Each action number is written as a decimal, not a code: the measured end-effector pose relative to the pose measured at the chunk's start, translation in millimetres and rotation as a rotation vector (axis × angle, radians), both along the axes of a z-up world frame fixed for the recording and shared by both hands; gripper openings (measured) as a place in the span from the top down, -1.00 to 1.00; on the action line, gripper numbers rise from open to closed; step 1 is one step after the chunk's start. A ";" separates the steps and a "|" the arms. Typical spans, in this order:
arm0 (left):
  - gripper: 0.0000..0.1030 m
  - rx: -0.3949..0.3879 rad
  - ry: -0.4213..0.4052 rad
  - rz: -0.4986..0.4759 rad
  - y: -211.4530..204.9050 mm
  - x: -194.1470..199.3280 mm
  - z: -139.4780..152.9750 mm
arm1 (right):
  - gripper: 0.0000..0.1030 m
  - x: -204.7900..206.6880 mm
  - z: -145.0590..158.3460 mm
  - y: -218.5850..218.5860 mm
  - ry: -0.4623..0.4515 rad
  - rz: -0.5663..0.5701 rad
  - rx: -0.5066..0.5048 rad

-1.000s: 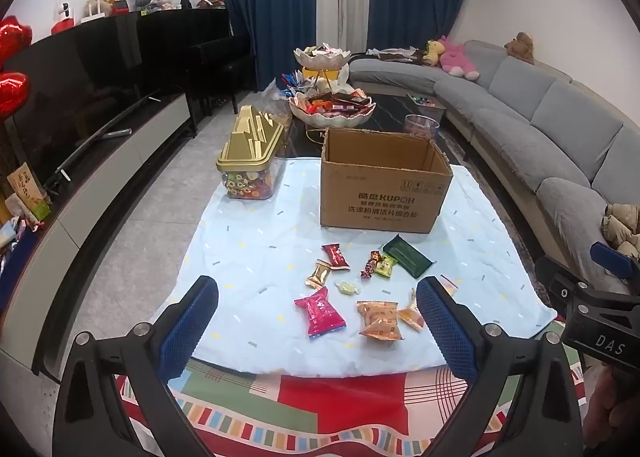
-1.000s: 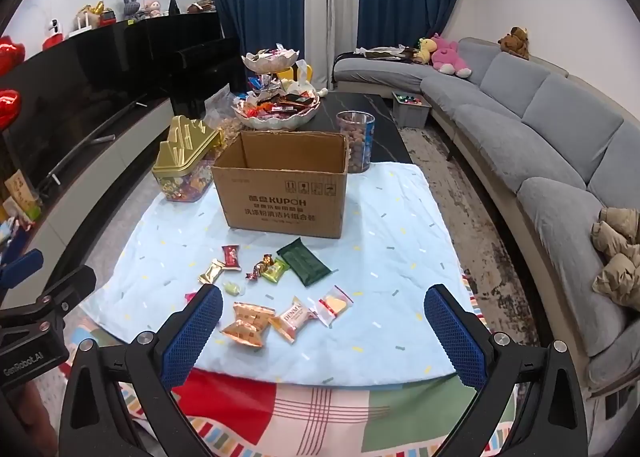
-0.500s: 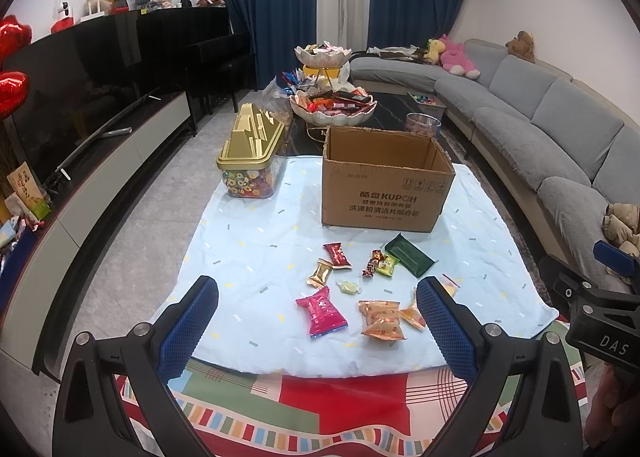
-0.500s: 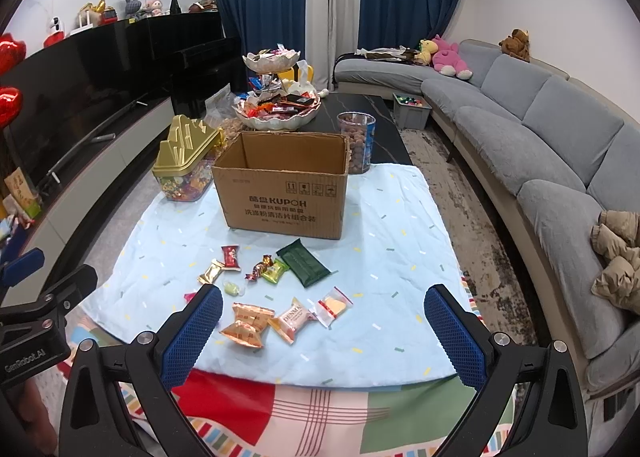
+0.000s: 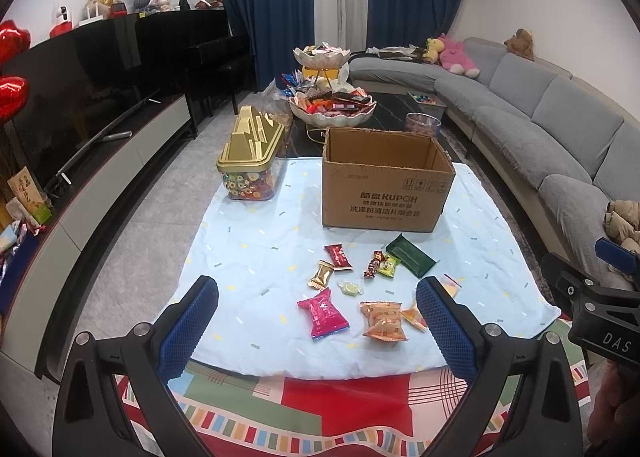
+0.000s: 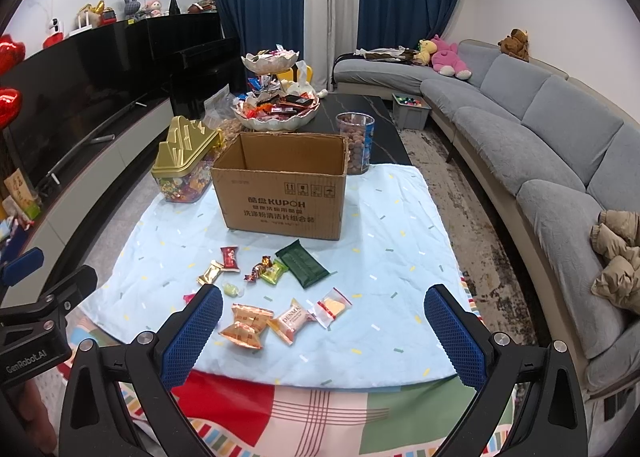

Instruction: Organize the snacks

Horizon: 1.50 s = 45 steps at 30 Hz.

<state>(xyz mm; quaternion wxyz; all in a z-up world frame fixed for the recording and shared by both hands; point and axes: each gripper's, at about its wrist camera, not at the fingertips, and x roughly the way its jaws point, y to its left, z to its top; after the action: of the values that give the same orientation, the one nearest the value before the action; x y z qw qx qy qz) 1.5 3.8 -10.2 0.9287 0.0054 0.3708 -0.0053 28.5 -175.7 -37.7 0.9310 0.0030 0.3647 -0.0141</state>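
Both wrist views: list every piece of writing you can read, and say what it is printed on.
"KUPOH": cardboard box; the Chinese lines below it are too blurred to read.
"DENMA": pale snack packet, cut off after that.
"DAS": right tool's body.
"GenRobot.AI": left tool's body.
Other wrappers: too small to read.

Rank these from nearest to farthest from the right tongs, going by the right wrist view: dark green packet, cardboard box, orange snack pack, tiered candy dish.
1. Orange snack pack, just ahead of the right tongs, left side.
2. Dark green packet, mid-blanket, centre.
3. Cardboard box, behind the loose snacks.
4. Tiered candy dish, beyond the box.
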 end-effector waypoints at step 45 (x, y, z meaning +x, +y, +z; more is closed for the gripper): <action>-0.96 0.004 0.011 -0.006 -7.2 4.4 -10.4 | -0.99 3.2 -3.2 1.6 0.010 0.001 -0.005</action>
<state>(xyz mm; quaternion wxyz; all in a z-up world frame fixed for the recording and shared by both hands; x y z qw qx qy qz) 5.9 -3.4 -20.6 0.9266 0.0083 0.3760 -0.0074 31.6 -174.2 -40.9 0.9292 0.0003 0.3693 -0.0147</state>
